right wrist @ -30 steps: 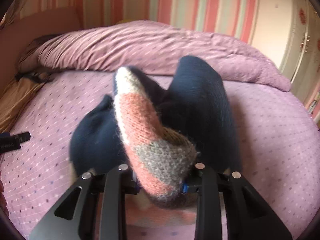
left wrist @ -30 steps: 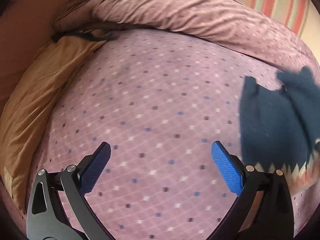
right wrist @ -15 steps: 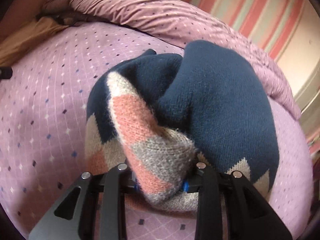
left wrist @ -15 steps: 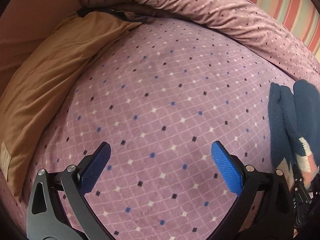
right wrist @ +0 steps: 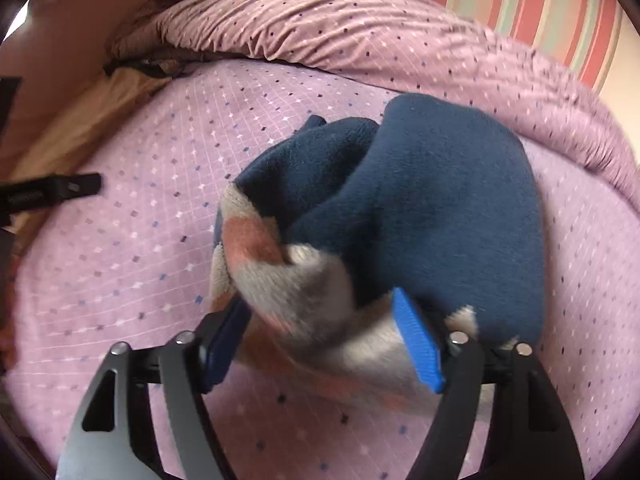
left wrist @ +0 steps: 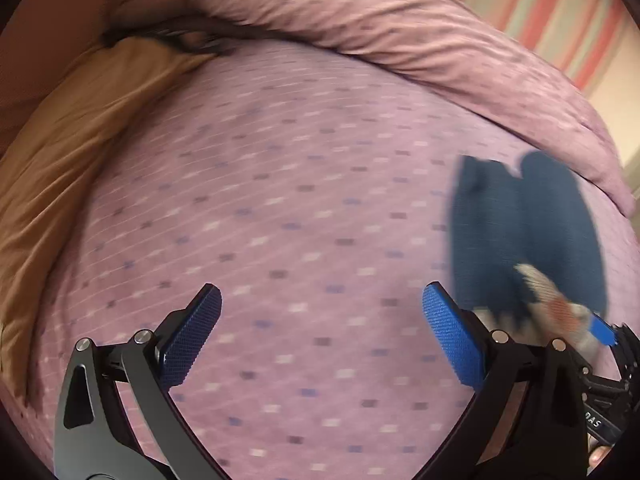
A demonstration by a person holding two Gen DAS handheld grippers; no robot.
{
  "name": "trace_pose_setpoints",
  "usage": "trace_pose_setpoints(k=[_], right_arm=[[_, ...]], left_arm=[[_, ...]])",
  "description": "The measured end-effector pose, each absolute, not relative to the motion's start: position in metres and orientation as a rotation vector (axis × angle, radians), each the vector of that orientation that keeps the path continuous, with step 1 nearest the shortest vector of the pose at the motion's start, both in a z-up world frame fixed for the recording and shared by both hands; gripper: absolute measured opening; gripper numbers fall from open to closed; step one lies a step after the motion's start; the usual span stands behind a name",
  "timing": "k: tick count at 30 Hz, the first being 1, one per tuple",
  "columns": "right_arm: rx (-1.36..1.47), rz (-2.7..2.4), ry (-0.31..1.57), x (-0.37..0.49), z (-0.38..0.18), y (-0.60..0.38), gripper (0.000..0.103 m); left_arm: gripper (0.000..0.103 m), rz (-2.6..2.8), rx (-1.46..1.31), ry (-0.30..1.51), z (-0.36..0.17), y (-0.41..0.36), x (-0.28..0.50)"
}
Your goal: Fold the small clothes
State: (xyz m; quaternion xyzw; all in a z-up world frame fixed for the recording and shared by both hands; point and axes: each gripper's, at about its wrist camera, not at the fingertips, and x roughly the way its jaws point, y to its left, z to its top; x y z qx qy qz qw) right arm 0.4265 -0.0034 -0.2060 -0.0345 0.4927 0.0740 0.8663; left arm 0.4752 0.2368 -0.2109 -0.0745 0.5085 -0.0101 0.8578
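A small navy knitted sweater (right wrist: 440, 200) with a grey, salmon and cream patterned hem lies bunched on the purple dotted bedspread (right wrist: 140, 240). My right gripper (right wrist: 324, 340) is at the hem. Its jaws are opening, and the blurred hem still sits between the blue pads (right wrist: 418, 344), no longer pinched tight. In the left wrist view the sweater (left wrist: 528, 232) is at the right, with a blue pad of the right gripper (left wrist: 600, 328) at its hem. My left gripper (left wrist: 320, 320) hovers open over bare bedspread, nothing between its fingers. Its dark tip (right wrist: 52, 190) shows at the left edge of the right wrist view.
A rolled purple duvet (left wrist: 400, 40) runs along the far side of the bed. A tan pillow or sheet (left wrist: 60, 152) lies along the left edge. A striped wall (left wrist: 552, 8) stands behind. Bare bedspread (left wrist: 280, 200) spreads left of the sweater.
The right gripper's jaws have spread apart from their tight pinch on the patterned hem, and the sweater has sunk onto the bed. The left gripper stayed open and swung slightly.
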Motion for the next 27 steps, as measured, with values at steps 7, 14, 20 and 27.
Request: trace_pose_setpoints(k=[7, 14, 20, 27], right_arm=[[0.048, 0.124, 1.014, 0.414, -0.175, -0.083, 0.082], [0.068, 0.003, 0.994, 0.414, -0.177, -0.134, 0.082], [0.078, -0.012, 0.983, 0.416, -0.176, -0.146, 0.082], [0.100, -0.031, 0.980, 0.416, -0.179, -0.159, 0.082]], left_arm=[[0.100, -0.296, -0.107, 1.055, -0.190, 0.130, 0.493], [0.100, -0.507, -0.098, 1.152, -0.223, 0.058, 0.511], [0.100, -0.619, -0.073, 1.136, -0.240, 0.034, 0.496], [0.070, -0.603, -0.065, 1.161, -0.253, 0.029, 0.502]])
